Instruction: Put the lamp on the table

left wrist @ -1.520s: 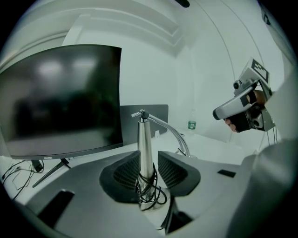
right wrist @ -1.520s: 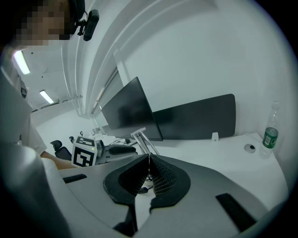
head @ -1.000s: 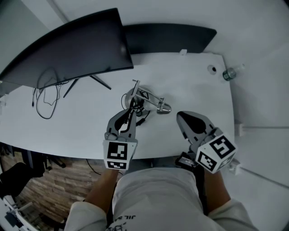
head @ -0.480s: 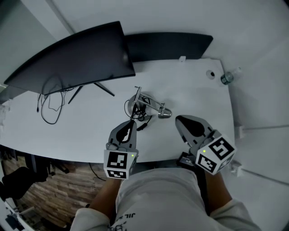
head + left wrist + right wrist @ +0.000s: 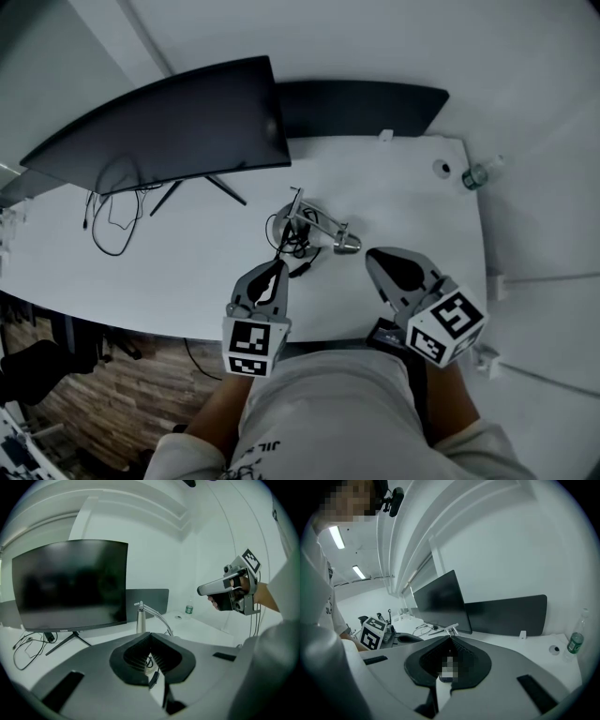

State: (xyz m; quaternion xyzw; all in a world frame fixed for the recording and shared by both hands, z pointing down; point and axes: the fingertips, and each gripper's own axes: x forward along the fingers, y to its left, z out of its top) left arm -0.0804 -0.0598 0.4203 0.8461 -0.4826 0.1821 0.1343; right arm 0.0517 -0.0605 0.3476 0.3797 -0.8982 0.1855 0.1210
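The silver desk lamp (image 5: 314, 225) rests on the white table (image 5: 187, 272), its head (image 5: 347, 246) low to the right and a black cord bunched by its base. In the left gripper view the lamp's post (image 5: 140, 618) stands upright just beyond the jaws. My left gripper (image 5: 275, 269) hangs a short way in front of the lamp, shut and empty, jaws met in its own view (image 5: 150, 635). Over the table's front right, my right gripper (image 5: 374, 256) is also shut with nothing in it (image 5: 450, 639).
A dark curved monitor (image 5: 169, 117) on a thin stand fills the back left, with loose cables (image 5: 112, 206) under it. A dark panel (image 5: 366, 94) stands behind the table. A water bottle (image 5: 476, 174) and a cable hole (image 5: 441, 169) are at the far right corner.
My left gripper has let go of the lamp, drawn back toward the person and shut empty. The lamp stays on the table. The right gripper has barely moved.
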